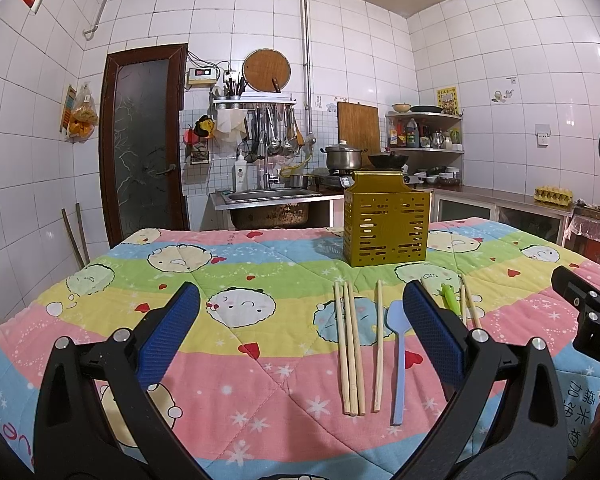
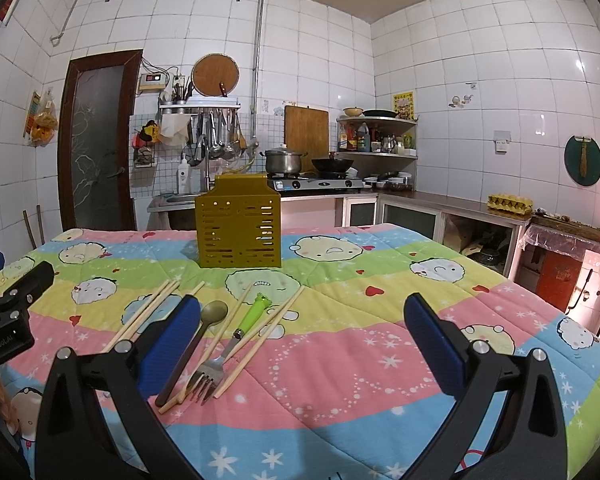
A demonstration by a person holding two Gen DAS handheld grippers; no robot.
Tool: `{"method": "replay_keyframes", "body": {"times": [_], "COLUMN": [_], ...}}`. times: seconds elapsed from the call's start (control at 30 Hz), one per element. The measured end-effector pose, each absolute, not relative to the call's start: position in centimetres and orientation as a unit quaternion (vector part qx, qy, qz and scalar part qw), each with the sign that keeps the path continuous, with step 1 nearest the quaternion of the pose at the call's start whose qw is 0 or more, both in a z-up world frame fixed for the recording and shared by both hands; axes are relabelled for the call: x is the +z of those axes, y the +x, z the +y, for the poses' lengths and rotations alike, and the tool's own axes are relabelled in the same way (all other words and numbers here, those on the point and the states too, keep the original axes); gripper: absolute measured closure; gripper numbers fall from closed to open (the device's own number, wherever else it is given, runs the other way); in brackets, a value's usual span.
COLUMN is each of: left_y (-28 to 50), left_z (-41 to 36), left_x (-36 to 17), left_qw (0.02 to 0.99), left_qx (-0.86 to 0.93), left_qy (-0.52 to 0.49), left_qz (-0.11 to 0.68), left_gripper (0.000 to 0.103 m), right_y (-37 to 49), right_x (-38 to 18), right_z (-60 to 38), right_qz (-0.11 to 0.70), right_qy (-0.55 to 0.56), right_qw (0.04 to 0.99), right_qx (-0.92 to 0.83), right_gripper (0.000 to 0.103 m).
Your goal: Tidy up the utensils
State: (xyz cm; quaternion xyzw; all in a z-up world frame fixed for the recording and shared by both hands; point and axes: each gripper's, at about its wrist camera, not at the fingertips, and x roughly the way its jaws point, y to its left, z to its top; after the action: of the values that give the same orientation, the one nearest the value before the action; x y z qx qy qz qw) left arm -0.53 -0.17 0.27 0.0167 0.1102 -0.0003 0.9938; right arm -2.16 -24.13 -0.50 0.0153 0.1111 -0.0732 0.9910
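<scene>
Both grippers, the left gripper (image 1: 300, 320) and the right gripper (image 2: 302, 322), hover with fingers spread wide, holding and touching nothing. On the quilt-covered bench (image 1: 260, 420) lie loose chopsticks (image 1: 350, 344), a blue spoon (image 1: 399, 354), a dark spoon (image 2: 192, 348) and a green-handled fork (image 2: 236, 340) (tines toward the camera). The slotted yellow holder (image 2: 238, 226) stands upright behind them.
</scene>
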Motion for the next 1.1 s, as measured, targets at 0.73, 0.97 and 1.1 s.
{"method": "replay_keyframes", "body": {"times": [0.73, 0.97, 1.1], "left_y": [-0.6, -1.0, -1.2], "left_z": [-0.1, 0.2, 0.2], "left_x": [0.4, 1.2, 1.6], "left_qw": [0.994, 0.995, 0.996], "left_qx": [0.0, 0.004, 0.003], "left_qy": [0.017, 0.013, 0.015], "left_qz": [0.109, 0.096, 0.089], "left_gripper": [0.005, 0.005, 0.005], "right_y": [-2.1, -2.5, -2.6], "right_x": [-0.5, -0.5, -0.4], "right_z": [-24.3, -24.2, -24.2], "right_qz": [0.109, 0.105, 0.101], "right_qy": [0.016, 0.018, 0.018], "right_qw": [0.991, 0.991, 0.992], "right_qx": [-0.075, -0.076, -0.077], "right_gripper": [0.004, 0.004, 0.004]}}
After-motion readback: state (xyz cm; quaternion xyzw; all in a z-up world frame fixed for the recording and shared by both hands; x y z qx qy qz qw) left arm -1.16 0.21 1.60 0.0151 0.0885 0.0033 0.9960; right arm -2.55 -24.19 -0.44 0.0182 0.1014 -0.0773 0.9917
